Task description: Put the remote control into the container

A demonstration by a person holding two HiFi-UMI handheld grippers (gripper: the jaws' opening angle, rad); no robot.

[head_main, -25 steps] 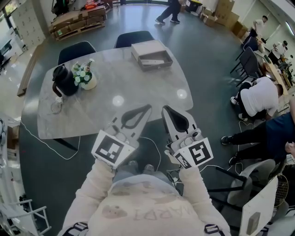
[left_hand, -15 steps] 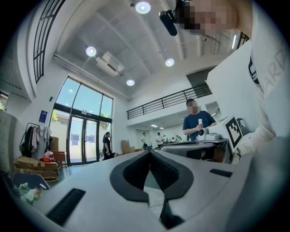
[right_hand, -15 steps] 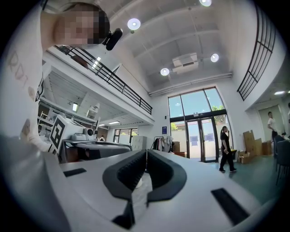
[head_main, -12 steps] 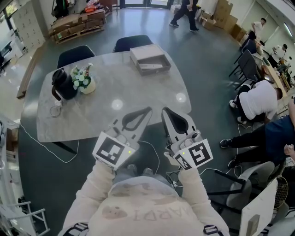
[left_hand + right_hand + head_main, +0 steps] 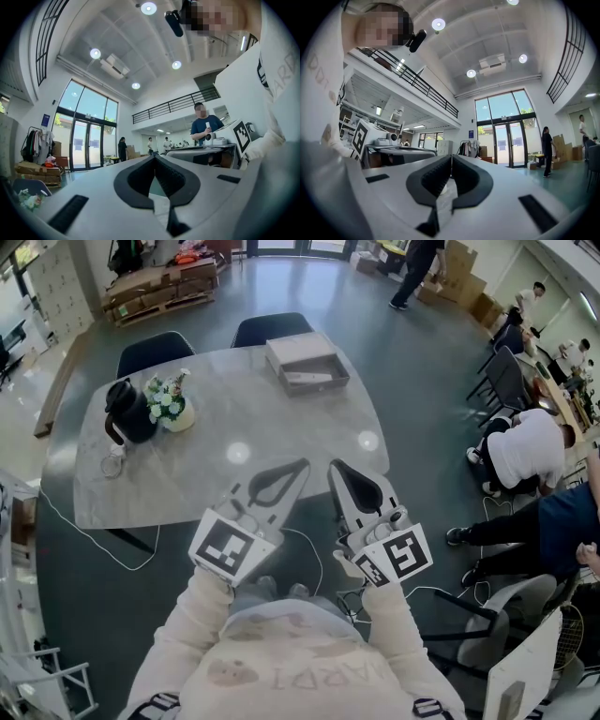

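A shallow grey box, the container [image 5: 305, 358], sits at the far edge of the pale marble table [image 5: 216, 446]. A slim pale object [image 5: 309, 378] lies inside it; it looks like the remote control, though it is too small to be sure. My left gripper [image 5: 302, 463] and right gripper [image 5: 335, 463] hover side by side over the table's near edge, close to my chest and far from the box. Both are shut with nothing between the jaws. The left gripper view shows its jaws [image 5: 153, 157] meeting at the tips, and the right gripper view shows the same [image 5: 451, 157], both pointing up into the room.
A black jug [image 5: 128, 407] and a small vase of flowers [image 5: 173, 399] stand at the table's left. Two dark chairs [image 5: 272, 324] are behind the table. Seated people [image 5: 525, 446] and chairs crowd the right side. A white cable [image 5: 94, 531] trails on the floor.
Both grippers have stayed almost still. A person walking at the back of the room has moved to the right.
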